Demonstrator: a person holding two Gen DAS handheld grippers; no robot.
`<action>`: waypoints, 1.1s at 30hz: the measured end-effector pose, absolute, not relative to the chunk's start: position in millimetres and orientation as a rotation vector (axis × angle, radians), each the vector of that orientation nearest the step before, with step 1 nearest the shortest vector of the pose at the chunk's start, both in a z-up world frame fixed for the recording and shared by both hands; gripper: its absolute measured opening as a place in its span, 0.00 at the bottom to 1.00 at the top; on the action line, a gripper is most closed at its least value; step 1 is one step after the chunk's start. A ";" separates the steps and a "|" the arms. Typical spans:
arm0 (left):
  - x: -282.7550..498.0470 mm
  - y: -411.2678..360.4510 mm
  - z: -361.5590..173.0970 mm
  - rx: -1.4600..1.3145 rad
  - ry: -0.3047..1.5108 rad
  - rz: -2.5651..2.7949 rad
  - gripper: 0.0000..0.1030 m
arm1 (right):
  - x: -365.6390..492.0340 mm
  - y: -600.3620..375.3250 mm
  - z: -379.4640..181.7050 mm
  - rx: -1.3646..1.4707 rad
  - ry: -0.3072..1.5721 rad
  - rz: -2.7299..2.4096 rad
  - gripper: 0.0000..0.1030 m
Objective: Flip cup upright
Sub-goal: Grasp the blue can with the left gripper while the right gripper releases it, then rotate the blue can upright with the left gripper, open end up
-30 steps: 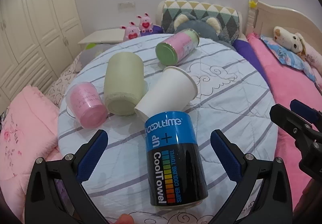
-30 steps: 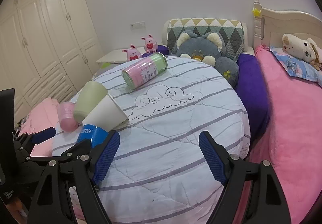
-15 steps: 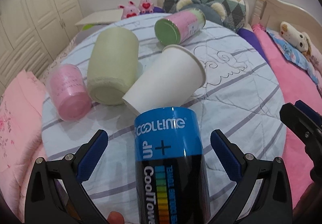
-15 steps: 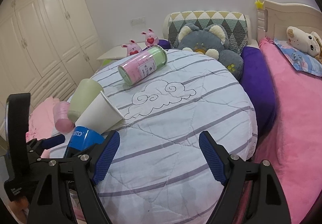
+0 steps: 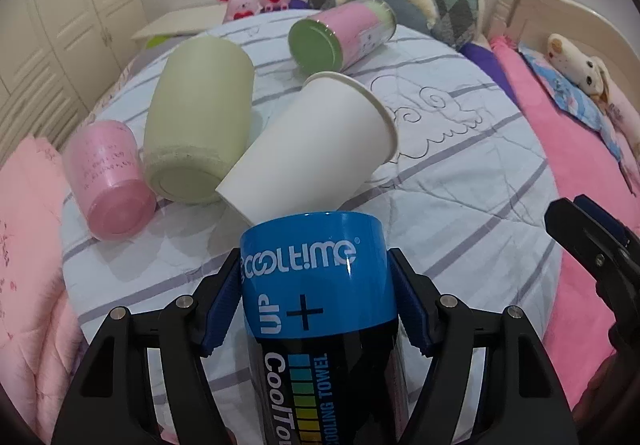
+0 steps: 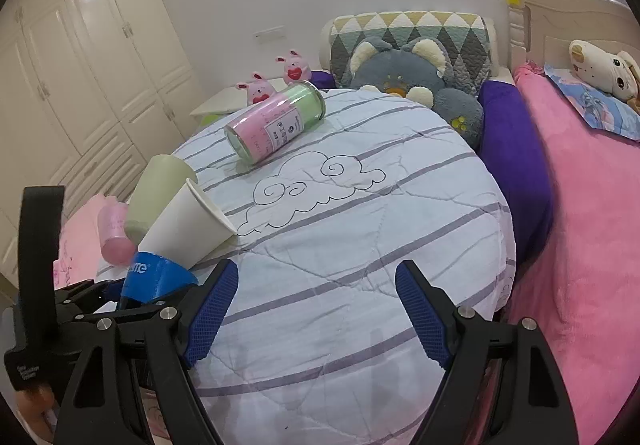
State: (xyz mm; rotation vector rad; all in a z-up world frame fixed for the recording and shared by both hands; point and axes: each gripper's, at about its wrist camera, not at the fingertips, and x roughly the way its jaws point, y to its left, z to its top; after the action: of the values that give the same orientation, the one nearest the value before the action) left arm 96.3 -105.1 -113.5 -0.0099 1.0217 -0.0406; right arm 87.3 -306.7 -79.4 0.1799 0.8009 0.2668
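I see the canister [image 5: 320,285] nearest me on the quilt [image 5: 460,205], paper cup [image 5: 316,149] just behind it, tumbler [image 5: 196,125] left of that.

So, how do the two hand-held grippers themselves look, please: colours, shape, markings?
Both look alike. The left hand-held gripper and the right hand-held gripper have black, open-framed plastic arms joined with silver screws. Each finger carries a blue, finely textured pad. No cables or sleeves show; small white lettering on one black part is unreadable.
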 end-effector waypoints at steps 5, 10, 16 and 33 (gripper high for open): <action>83.0 -104.4 -100.8 -0.003 0.969 -0.056 0.68 | 82.3 -305.9 -75.6 0.186 0.793 0.271 0.80; 71.0 -107.8 -85.2 0.021 0.882 -0.056 0.68 | 79.0 -302.9 -73.8 0.189 0.792 0.279 0.80; 68.5 -118.3 -69.7 0.044 0.791 -0.074 0.67 | 73.7 -303.0 -73.4 0.200 0.783 0.279 0.80; 136.9 -162.1 -59.9 0.028 0.687 -0.073 0.66 | 106.9 -329.9 -83.9 0.195 0.802 0.205 0.80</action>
State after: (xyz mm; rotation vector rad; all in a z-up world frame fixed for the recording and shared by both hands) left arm 136.9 -162.1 -59.9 0.0284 0.6868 -0.0734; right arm 106.9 -329.9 -83.9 0.1952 0.8023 0.2048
